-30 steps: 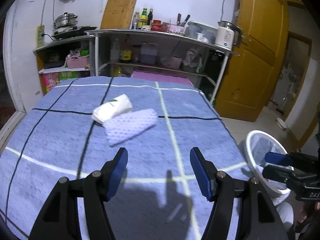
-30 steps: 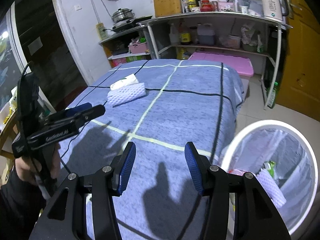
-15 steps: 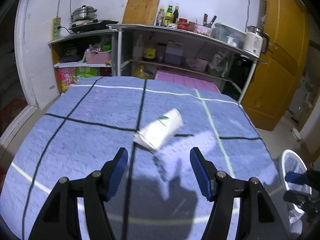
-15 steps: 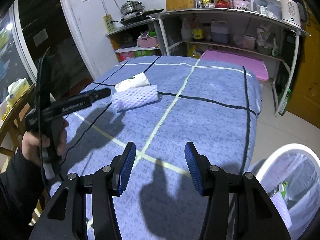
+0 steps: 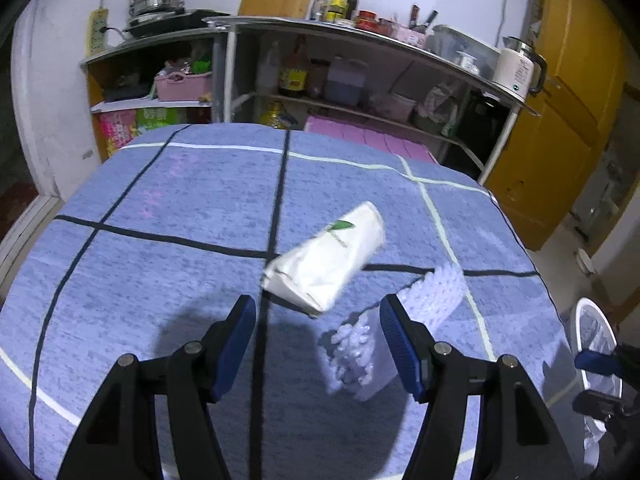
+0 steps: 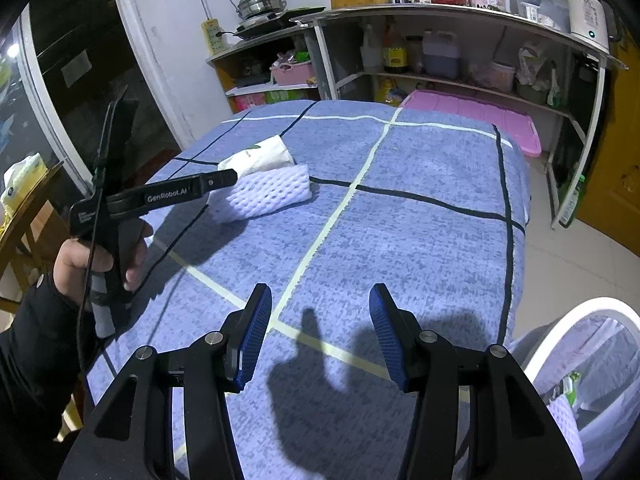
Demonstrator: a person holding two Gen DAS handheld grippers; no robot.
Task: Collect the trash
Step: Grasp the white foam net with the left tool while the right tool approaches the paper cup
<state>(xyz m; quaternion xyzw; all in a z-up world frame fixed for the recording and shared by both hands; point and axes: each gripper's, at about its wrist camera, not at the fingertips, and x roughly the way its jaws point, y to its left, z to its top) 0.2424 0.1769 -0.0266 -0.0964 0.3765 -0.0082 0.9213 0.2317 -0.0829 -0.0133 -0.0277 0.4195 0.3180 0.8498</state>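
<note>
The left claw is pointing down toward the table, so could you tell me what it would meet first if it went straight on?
Most likely the white foam net lying between its open fingers, with the crushed paper cup just beyond; depth is unclear, so the left claw might touch the cup first.

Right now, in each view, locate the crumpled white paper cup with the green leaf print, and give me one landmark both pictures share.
Left wrist: the paper cup lies centre frame on the blue checked cloth, just beyond the open fingers.
Right wrist: the paper cup is upper left, behind the white foam net.
Shared landmark: the white foam net, lying beside the cup.
</note>
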